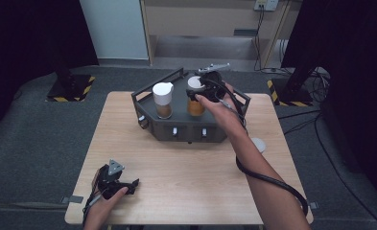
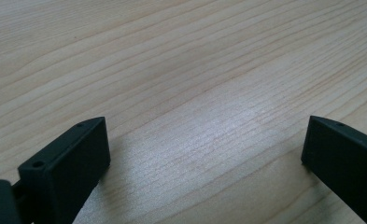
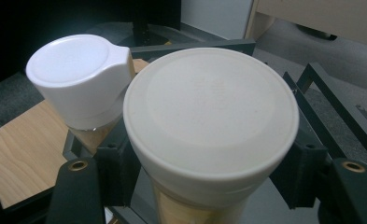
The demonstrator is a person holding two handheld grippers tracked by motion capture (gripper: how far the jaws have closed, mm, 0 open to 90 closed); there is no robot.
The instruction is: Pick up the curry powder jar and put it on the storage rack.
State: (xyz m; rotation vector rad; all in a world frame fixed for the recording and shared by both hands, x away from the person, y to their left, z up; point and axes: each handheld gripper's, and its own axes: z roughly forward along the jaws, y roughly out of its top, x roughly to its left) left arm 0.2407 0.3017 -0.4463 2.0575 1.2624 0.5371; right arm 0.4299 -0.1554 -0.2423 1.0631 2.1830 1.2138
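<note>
A dark angular rack [image 1: 186, 128] stands at the table's far middle. It holds two clear jars of amber-brown contents with white lids. My right gripper [image 1: 196, 97] is shut on the right jar [image 1: 195, 106], just under its lid; in the right gripper view the jaws press on both sides of this jar [image 3: 209, 121] at my right gripper [image 3: 211, 179]. The left jar [image 1: 163, 100], whose white cap [image 3: 78, 74] has a flat side, stands free beside it. My left gripper [image 1: 128, 186] rests open near the front left corner, its jaws wide apart over bare wood [image 2: 204, 154].
The light wooden table [image 1: 186, 177] has free room in front of the rack. A small white round object [image 1: 258, 143] lies right of the rack by the right forearm. Dark floor, stands and cables surround the table.
</note>
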